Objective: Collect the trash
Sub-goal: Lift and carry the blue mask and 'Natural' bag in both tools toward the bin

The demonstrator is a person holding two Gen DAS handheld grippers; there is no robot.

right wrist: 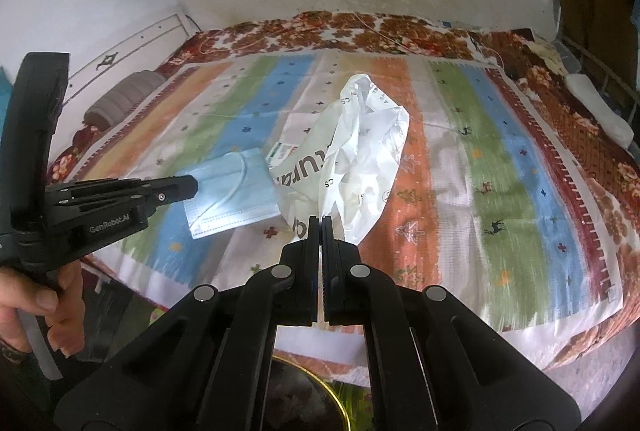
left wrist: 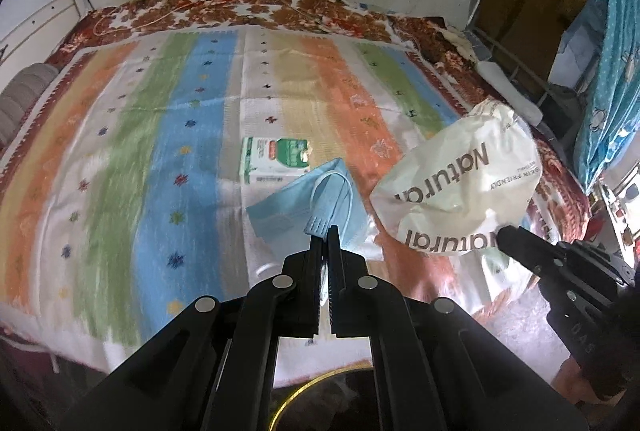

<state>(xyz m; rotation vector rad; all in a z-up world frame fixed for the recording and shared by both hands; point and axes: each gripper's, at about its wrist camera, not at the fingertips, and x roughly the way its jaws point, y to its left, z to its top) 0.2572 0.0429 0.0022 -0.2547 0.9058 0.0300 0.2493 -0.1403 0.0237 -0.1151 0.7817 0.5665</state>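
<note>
Both grippers loaded, mid-collection. Left gripper [left wrist: 323,231]: jaws clenched on the blue mask [left wrist: 296,205], pinching it near the ear loop, centre of the left view; mask looks lifted at the near edge, cannot tell how much of it rests on the bedspread [left wrist: 160,119]. Right gripper [right wrist: 321,221]: jaws clenched on the lower edge of the crumpled white bag [right wrist: 352,167], which stands up from the grip, centre of the right view.

Green-and-white carton [left wrist: 274,161] lies flat on the bedspread just beyond the mask, ungrasped; in the right view only a corner shows behind the bag.

Bin [right wrist: 304,391] with a gold rim, bottom centre in both views, below the gripper bodies at the bed edge.

Step in hand, by my reading: carry mask and bag to the bin.

Next move calls for pulling both grippers back over the rim, then releasing. Bag is bulky and light; may catch on the rim. Carton remains for a further pass.
</note>
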